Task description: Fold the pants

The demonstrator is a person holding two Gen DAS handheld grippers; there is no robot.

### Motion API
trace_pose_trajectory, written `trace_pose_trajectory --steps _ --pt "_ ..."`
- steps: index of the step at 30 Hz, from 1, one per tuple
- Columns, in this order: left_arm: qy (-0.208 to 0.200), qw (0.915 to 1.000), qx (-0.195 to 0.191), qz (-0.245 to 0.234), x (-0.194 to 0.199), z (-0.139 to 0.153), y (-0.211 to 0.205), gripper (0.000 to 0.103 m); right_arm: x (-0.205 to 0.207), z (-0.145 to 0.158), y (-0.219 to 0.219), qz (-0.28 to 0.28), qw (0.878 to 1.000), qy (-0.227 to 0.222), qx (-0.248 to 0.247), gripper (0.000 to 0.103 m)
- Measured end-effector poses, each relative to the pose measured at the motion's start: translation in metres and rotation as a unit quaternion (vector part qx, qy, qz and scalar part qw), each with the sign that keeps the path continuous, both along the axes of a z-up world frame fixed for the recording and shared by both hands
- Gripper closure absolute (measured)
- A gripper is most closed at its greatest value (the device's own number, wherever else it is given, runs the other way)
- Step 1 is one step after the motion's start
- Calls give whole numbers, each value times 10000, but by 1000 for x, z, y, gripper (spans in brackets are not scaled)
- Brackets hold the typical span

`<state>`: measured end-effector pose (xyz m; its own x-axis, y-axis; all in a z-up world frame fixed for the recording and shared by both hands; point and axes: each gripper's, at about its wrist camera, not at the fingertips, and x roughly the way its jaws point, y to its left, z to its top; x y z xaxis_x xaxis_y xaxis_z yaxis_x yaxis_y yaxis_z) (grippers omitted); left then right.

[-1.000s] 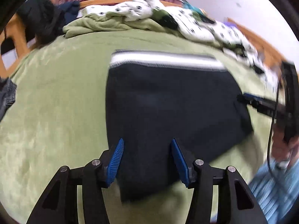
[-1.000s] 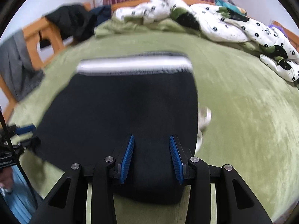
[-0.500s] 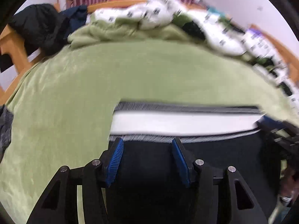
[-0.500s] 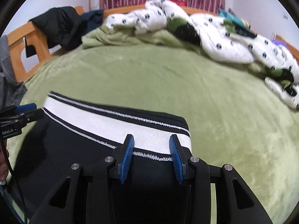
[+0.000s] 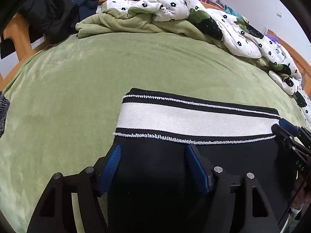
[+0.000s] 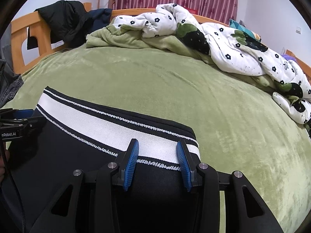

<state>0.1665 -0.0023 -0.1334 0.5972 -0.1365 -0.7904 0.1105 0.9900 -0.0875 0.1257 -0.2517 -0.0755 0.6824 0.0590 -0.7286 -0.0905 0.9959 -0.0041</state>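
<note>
Black pants (image 5: 233,159) with a white striped waistband (image 5: 194,120) lie folded on the green bed cover (image 5: 77,97). My left gripper (image 5: 152,153) is over the pants' left edge just short of the waistband. Its jaws are opening, black cloth lies between them, and the pads do not press on it. My right gripper (image 6: 157,151) is at the waistband (image 6: 97,124) near the pants' right corner, with black cloth gathered between its narrow-set pads. Each gripper shows in the other's view: the right gripper (image 5: 291,136) and the left gripper (image 6: 19,120).
A white flowered quilt (image 6: 243,48) and a bunched green blanket (image 6: 120,38) are heaped along the far and right sides of the bed. Dark jackets (image 6: 66,21) hang over the wooden bed frame (image 6: 21,35). A grey garment (image 5: 3,106) lies at the left edge.
Both grippers carried the black cloth forward and down until its edge lay just below the waistband. The left jaws have widened; the right jaws keep the same gap.
</note>
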Motion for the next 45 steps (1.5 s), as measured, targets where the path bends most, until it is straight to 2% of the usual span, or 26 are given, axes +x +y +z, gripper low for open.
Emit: trace_pose_trajectory --steps 9,13,15,16,19,24,28,31,34,36,38,40,42,45 --pt "35 10000 11 -37 1 1 2 32 -2 -2 1 -11 10000 -48 63 62" --pt "219 9996 -32 -158 -8 3 5 32 -5 4 -1 26 9999 96 87 62" --pt "353 9987 -58 -361 -26 4 7 32 -12 12 -7 21 9994 196 299 62" --pt "345 9985 -20 -424 -34 5 6 32 -23 17 -13 35 9982 220 553 62" --pt "154 9978 247 -597 -71 8 5 32 -52 26 -20 -37 9953 270 928 62" --pt "224 9982 -289 -483 -142 5 26 31 -101 18 -12 -175 9940 583 905 62" --pt "583 9960 -477 -486 -179 -5 38 31 -137 6 -1 -251 9937 872 654 62" --pt "443 9973 -420 -399 -194 13 40 33 -164 18 4 -205 9938 858 682 62" --pt "71 9979 -556 -318 -210 47 41 33 -188 41 1 -345 9934 663 873 62" --pt "-133 9986 -430 -282 -222 68 38 33 -203 56 -3 -433 9927 533 994 62" --pt "-303 9987 -327 -245 -234 85 34 32 -221 76 -6 -562 9920 374 1065 53" --pt "-417 9982 -342 -249 -243 98 32 31 -234 91 -6 -539 9935 242 976 48" --pt "-530 9978 -316 -224 -254 109 29 31 -249 112 -2 -543 9957 21 754 46" --pt "-739 9971 -173 -85 -268 116 26 29 -260 131 -1 -543 9960 -82 703 45"
